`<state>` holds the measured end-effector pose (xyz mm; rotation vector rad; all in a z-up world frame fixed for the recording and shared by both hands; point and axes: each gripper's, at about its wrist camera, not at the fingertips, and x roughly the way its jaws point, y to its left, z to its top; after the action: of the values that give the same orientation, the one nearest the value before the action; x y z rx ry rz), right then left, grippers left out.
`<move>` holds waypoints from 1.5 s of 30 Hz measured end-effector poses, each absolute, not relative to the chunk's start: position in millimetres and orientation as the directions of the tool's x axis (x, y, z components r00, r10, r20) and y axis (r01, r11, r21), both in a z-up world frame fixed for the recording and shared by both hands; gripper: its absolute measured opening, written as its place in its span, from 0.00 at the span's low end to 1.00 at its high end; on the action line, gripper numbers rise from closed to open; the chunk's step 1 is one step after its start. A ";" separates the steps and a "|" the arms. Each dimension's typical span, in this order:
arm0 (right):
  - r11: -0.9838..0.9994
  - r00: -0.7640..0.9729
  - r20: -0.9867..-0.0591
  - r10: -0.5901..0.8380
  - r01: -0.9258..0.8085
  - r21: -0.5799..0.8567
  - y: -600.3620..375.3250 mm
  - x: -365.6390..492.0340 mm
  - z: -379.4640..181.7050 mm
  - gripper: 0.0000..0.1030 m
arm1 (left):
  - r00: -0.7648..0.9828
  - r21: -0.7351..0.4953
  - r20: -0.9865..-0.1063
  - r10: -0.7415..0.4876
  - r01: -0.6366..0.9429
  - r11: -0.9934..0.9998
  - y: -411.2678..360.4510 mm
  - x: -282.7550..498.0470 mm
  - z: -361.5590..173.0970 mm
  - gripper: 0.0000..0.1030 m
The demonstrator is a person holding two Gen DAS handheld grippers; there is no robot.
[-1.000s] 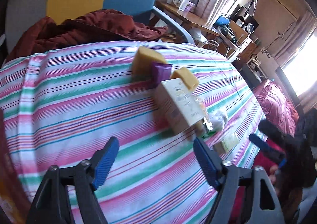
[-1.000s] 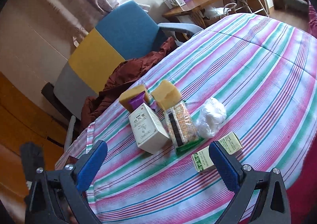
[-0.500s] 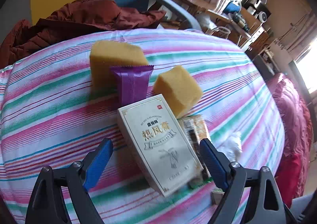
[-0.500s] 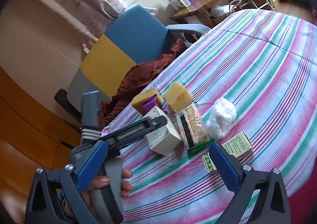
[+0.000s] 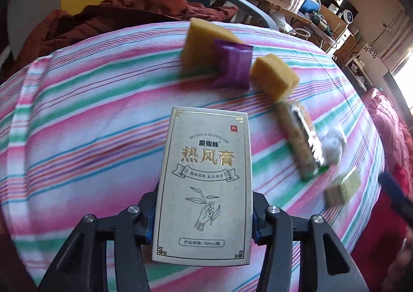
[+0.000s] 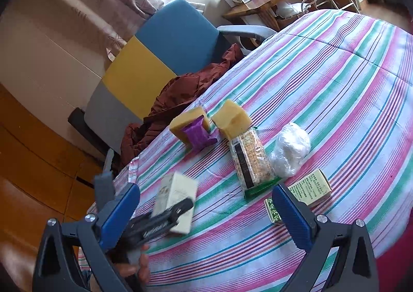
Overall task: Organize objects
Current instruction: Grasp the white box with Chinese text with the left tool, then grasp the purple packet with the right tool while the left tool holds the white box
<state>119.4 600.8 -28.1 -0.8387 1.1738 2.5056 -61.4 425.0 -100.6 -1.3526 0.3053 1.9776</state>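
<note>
The left tongs point(image 5: 204, 217) pinch a cream box point(image 5: 206, 183) above the striped bed point(image 5: 90, 124). The right tongs point(image 6: 206, 214) hang spread beside a green carton point(image 6: 309, 188). Two sponges point(image 6: 233, 119), a purple wrapper point(image 6: 197, 134) and a snack packet point(image 6: 251, 160) lie beyond.

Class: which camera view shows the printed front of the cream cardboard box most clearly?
The left wrist view: the cream cardboard box fills the centre, its gold lettering sharp, clamped in the left claw. The right wrist view shows it small, blurred and partly hidden by that claw.
</note>
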 end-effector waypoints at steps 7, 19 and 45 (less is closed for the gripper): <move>-0.726 -0.706 -0.707 -0.031 -0.470 0.501 585.0 93.9 -31.2 1.00 | -0.294 -0.108 -0.871 0.395 -0.669 -0.736 349.0 -24.2 -100.9 0.51; -0.906 -0.595 -0.802 0.047 -0.364 0.217 554.6 -28.6 -27.3 0.71 | -0.298 -0.166 -0.835 0.462 -0.664 -0.729 321.5 -19.3 -101.8 0.53; -0.921 -0.561 -0.823 0.093 -0.363 0.143 578.4 -111.3 -87.4 0.35 | -0.342 -0.181 -0.783 0.519 -0.673 -0.717 318.4 -15.1 -107.3 0.54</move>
<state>-111.3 578.4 -87.4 -1.3069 0.4344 2.5283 -15.1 318.4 -107.3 -1.1355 0.2244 2.0931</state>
